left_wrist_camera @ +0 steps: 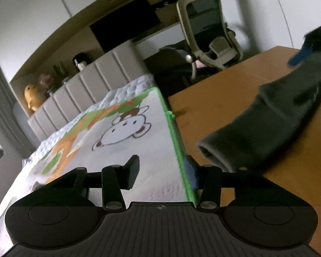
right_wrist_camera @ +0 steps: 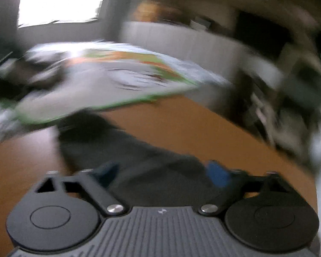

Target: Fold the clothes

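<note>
A dark grey garment (left_wrist_camera: 274, 124) hangs stretched over the wooden floor at the right of the left wrist view, its open cuff end toward my left gripper. My left gripper (left_wrist_camera: 162, 172) is open and empty above the edge of a white cartoon-print mat (left_wrist_camera: 128, 145) with a green border. The other gripper (left_wrist_camera: 310, 45) holds the garment's far end at the upper right. In the blurred right wrist view, my right gripper (right_wrist_camera: 162, 171) has the dark garment (right_wrist_camera: 122, 150) lying between its wide-apart blue-padded fingers (right_wrist_camera: 217, 172).
A bed with a padded grey headboard (left_wrist_camera: 92, 85) carries the mat. An office chair (left_wrist_camera: 207, 30) and a desk stand behind the wooden floor (left_wrist_camera: 220, 98). A shelf with a yellow toy (left_wrist_camera: 32, 96) runs along the wall. A bright window (right_wrist_camera: 60, 2) is at the left.
</note>
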